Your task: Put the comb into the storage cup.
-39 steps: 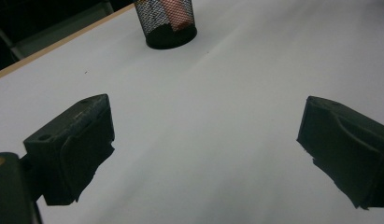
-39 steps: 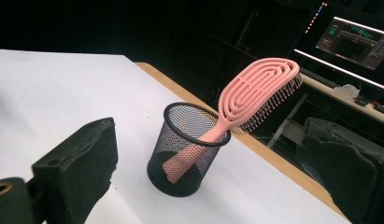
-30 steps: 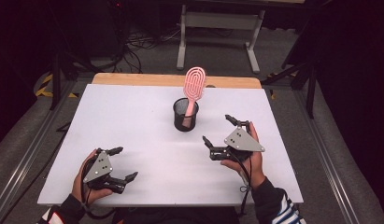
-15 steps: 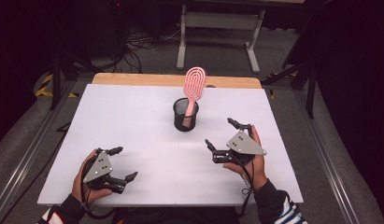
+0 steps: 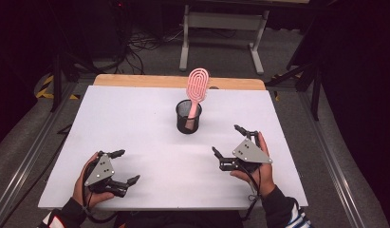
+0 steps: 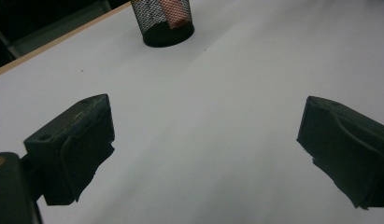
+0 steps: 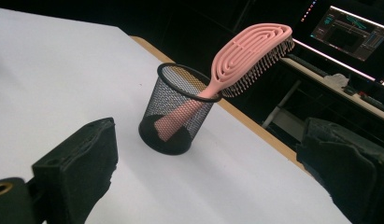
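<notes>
My bench (image 5: 135,118) has a flat white top with a strip of bare wood showing along its far edge. A black mesh cup (image 5: 188,117) stands upright on it near the middle, toward the far side. The white surface around the cup lies bare.

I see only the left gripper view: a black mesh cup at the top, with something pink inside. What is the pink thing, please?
Observer: It is the handle of a pink hairbrush. The handle stands in the mesh cup and the head leans out over the rim.
Operator: Do the right tongs hold it?
Observer: No. The right tongs are open and hold nothing, on the near side of the cup and apart from it.
Operator: And where are my own tongs on the table?
Observer: The left tongs are open too, near the front left edge of the white table.
</notes>
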The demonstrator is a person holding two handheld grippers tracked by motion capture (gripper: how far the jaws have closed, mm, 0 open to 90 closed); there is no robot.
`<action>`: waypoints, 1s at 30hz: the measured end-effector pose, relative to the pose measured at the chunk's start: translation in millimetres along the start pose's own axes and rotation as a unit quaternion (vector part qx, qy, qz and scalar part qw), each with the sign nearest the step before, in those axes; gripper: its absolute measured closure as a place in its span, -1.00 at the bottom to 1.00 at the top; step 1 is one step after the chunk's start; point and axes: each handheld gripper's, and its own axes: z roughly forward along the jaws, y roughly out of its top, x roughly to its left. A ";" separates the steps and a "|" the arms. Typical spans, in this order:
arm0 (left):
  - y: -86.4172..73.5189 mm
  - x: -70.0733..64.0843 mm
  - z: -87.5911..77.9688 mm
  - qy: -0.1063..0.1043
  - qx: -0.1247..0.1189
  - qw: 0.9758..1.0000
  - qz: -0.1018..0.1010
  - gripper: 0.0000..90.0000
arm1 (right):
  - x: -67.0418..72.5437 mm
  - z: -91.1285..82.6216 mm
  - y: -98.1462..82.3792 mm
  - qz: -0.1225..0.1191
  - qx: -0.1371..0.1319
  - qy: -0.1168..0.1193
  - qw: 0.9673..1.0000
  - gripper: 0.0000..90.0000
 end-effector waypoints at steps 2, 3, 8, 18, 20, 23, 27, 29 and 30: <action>0.0 0.1 -0.1 -0.001 0.000 1.000 0.000 -0.89 | 0.4 -1.9 -2.3 0.000 0.002 0.001 1.000 -0.88; 0.0 0.0 0.0 0.000 0.000 1.000 0.000 -0.89 | 0.6 -2.6 -3.2 0.001 0.002 0.002 1.000 -0.88; 0.2 -0.2 -0.3 0.001 0.001 1.000 0.002 -0.89 | 1.8 -6.4 -9.0 -0.003 0.006 0.000 1.000 -0.88; 0.0 -0.4 0.1 0.001 0.002 1.000 0.003 -0.89 | 0.6 -13.1 -21.3 0.001 0.019 0.001 1.000 -0.89; 0.0 -0.3 -0.1 0.000 0.002 1.000 0.003 -0.89 | 0.3 -14.1 -24.3 0.003 0.020 0.003 1.000 -0.89; 0.2 -0.4 -0.4 0.002 0.001 1.000 0.003 -0.89 | 0.2 -15.7 -30.1 0.004 0.026 0.000 1.000 -0.89; 0.2 -0.6 0.3 0.001 0.000 1.000 0.001 -0.89 | -0.8 -17.8 -37.9 0.007 0.032 0.001 0.999 -0.89; 0.2 -0.5 0.3 0.001 0.000 1.000 0.001 -0.89 | -1.5 -19.5 -42.5 0.012 0.034 0.002 0.999 -0.89; 0.3 -0.5 0.4 0.001 0.000 1.000 0.000 -0.89 | -1.8 -20.3 -44.8 0.013 0.038 0.001 0.999 -0.90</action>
